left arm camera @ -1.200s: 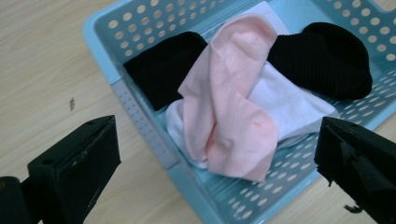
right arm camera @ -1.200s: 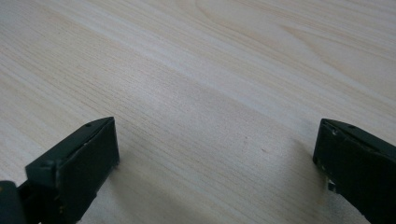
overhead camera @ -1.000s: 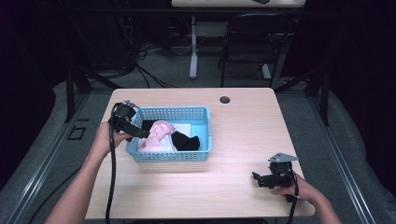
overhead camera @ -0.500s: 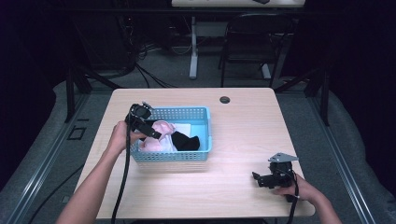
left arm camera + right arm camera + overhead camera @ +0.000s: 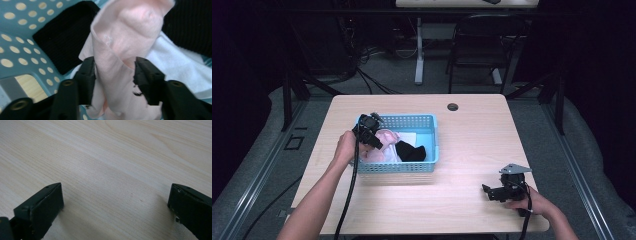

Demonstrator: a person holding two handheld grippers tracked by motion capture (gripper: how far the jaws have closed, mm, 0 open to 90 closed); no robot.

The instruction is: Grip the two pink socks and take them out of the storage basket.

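L gripper (image 5: 113, 72) is pinching pink sock (image 5: 125, 42) in basket (image 5: 412, 121), jaws just closing; black socks (image 5: 62, 37) and white cloth (image 5: 180, 65) crowding it. R gripper (image 5: 115, 202) is resting spread on table (image 5: 112, 152).

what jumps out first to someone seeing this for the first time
The blue perforated basket at the table's left-middle stands out, with pink, black and white cloth inside. The left claw reaches into it; its jaws have just been closing and now pinch a raised fold of the pink cloth, with the black cloth lying beside it on the basket floor. Near the table's front right corner, the right claw rests open over bare wood.
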